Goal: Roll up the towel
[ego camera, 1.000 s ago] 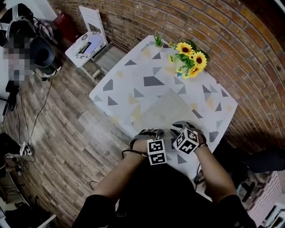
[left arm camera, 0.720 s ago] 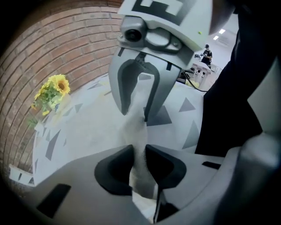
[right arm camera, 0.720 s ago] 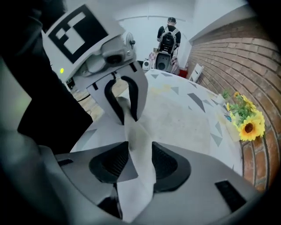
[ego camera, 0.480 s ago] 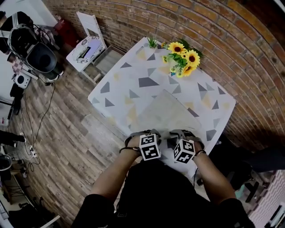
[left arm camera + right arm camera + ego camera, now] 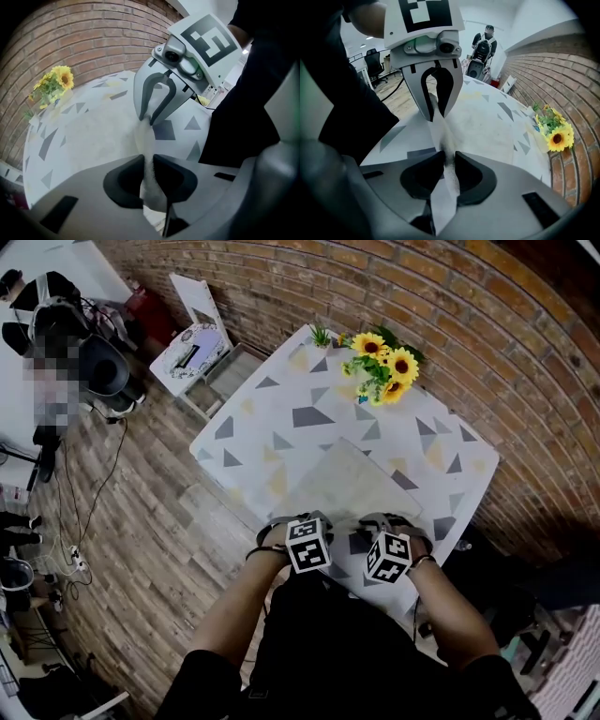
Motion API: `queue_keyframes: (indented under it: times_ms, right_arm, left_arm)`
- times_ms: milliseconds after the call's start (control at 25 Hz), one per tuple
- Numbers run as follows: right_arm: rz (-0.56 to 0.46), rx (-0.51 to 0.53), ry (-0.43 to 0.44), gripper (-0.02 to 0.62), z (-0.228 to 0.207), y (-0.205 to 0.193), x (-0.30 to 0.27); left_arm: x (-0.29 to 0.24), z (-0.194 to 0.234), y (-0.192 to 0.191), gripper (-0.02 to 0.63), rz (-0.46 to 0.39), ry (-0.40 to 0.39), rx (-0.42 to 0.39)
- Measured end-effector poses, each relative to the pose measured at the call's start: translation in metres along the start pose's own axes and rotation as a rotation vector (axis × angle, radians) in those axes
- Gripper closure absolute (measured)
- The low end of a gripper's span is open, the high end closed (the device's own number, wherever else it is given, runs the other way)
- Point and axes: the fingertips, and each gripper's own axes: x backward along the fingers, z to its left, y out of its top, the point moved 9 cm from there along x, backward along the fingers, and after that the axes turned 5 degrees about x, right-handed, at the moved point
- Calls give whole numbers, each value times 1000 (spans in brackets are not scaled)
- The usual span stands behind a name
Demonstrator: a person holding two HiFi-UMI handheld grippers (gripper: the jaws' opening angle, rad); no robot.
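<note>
Fresh grip at 6 o'clock: left hand-held gripper [image 5: 150, 165] clenched on towel [image 5: 352, 486] edge; right hand-held gripper [image 5: 449, 165] closing on it; rolling can likely start.

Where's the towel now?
In the head view the towel lies on the near half of the patterned table, its near edge pinched in the left tool and between the closing jaws of the right tool.

The pale grey towel [image 5: 342, 486] lies spread on the table [image 5: 281, 409], its edge nearest me pinched up into a ridge.
</note>
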Motion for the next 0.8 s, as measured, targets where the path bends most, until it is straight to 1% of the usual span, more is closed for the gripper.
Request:
queue_keyframes:
  times_ms: [80,160,360,440,560,640,720,800]
  right_arm:
    - [4,-8,-2,509,-11,4,-2]
    - [12,-31,4,511,-19,6,-5]
    - [50,-77,16,514,-39,10,-14]
    - [63,-99,18,515,-47,11,-18]
    - [80,-130,11,515,-57,12,-24]
    - [86,-153,-5,514,-62,11,-26]
    - [83,-175,-34,507,-66,12,-25]
    - [60,-180,-60,500,-66,15,-19]
  left_arm:
    - [3,12,0,525,-10,19,3]
    - [5,22,-1,495,-19,37,0]
    - [12,44,0,448,-43,75,-29]
    - [17,47,3,445,-60,82,-46]
    - [20,39,12,437,-79,69,-86]
    - [12,30,15,407,-44,82,-142]
    - [-1,25,13,371,14,122,-195]
    - [-10,27,11,367,34,145,-201]
